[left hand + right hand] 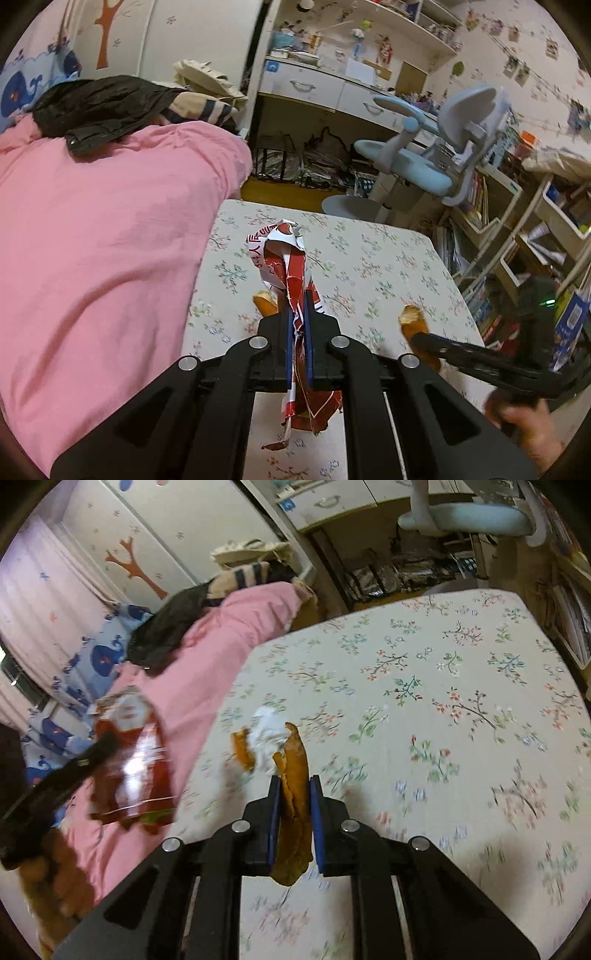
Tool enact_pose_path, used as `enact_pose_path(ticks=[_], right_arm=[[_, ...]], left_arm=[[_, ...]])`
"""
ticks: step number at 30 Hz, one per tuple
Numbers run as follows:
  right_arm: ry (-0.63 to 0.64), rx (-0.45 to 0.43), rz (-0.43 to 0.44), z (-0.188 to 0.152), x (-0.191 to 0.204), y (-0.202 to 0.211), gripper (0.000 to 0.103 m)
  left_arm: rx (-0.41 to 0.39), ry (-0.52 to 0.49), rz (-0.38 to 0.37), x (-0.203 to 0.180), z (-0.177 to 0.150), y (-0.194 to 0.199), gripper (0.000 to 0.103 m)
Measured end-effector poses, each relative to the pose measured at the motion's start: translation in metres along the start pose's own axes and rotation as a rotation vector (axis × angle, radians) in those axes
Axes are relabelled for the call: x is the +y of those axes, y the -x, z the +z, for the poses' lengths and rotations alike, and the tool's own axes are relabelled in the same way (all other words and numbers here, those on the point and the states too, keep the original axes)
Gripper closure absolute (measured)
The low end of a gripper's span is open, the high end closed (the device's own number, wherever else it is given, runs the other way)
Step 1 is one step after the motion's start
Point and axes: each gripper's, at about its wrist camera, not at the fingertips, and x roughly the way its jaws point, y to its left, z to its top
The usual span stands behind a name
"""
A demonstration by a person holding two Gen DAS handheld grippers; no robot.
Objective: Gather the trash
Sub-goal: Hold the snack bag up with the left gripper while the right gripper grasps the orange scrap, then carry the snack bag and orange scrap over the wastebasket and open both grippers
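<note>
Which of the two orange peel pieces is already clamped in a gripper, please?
The long peel between the right gripper's blue pads. The smaller peel piece lies loose on the floral table beside a white tissue.

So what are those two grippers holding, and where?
Left gripper: torn red-and-white wrapper, pinched mid-length. Right gripper: orange peel strip, also mid-length.
</note>
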Motion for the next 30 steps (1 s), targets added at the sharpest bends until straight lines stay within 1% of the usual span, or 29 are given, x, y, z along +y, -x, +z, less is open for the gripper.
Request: enact_pose_path(ticks=[4, 6, 9, 13, 15, 21, 30], right_arm=[[0.007, -0.026, 0.026, -0.023, 0.007, 0.032, 0.087], [0.007, -0.031, 0.028, -0.032, 0.007, 0.040, 0.087], [0.016, -0.047, 0.033, -0.048, 0.010, 0.055, 0.087], [0.058, -0.089, 0.038, -0.062, 0.018, 0.070, 0.087], [0.059, -0.105, 0.056, -0.070, 0.019, 0.077, 0.087], [0.063, -0.112, 0.076, -0.088, 0.021, 0.082, 0.087], [0.054, -0.080, 0.090, -0.123, 0.024, 0.089, 0.087]], left_arm=[[-0.017, -0.051, 0.023, -0.021, -0.013, 0.013, 0.098], [-0.025, -0.060, 0.022, -0.028, -0.017, 0.019, 0.098], [-0.049, -0.094, 0.056, -0.045, -0.028, 0.033, 0.098], [-0.072, -0.133, 0.066, -0.068, -0.042, 0.054, 0.098], [-0.083, -0.150, 0.070, -0.078, -0.051, 0.066, 0.098], [-0.088, -0.193, 0.076, -0.101, -0.079, 0.096, 0.098], [-0.071, -0.221, 0.086, -0.115, -0.117, 0.131, 0.098]])
